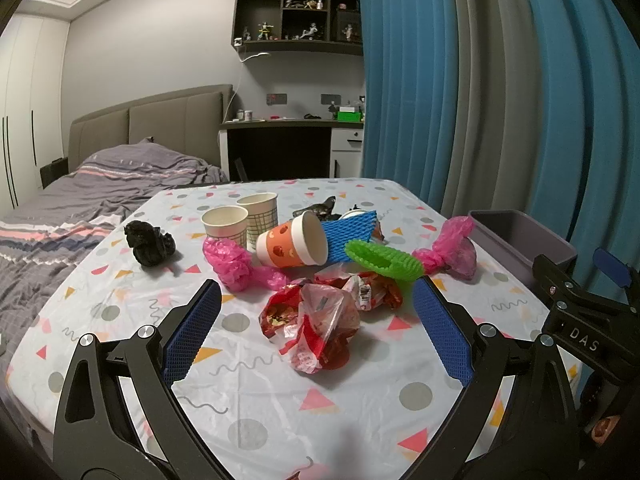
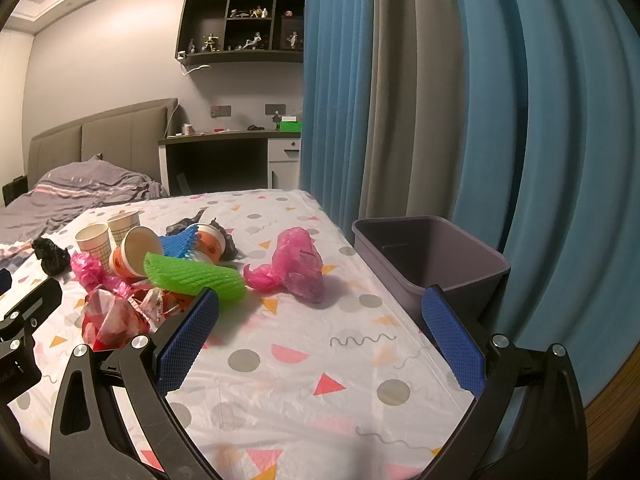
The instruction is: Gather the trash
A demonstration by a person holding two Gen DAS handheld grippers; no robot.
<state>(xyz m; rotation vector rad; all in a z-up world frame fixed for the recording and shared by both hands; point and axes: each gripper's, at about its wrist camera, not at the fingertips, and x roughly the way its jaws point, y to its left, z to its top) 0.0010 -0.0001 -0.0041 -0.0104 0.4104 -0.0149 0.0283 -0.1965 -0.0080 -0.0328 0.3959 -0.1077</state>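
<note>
Left hand-held gripper [image 1: 318, 296]: black angular frame, triangular cut-outs, silver round screws at joints, two fingers [image 1: 192, 332] faced with blue textured pads. Right hand-held gripper [image 2: 320, 312]: same black frame, silver screws, blue dimpled pads; in left view its body bears white letters "DAS".

bin [image 1: 516, 240] cut by R gripper body at 3 o'clock, far wall only | orange cup [image 2: 210, 242] half hidden behind blue foam net [image 2: 180, 242] | black wrapper [image 1: 318, 208] mostly behind cups, 12 o'clock | shelf figurines [image 1: 304, 34] too small to tell | pink scrap at 6 o'clock cut by edge
</note>
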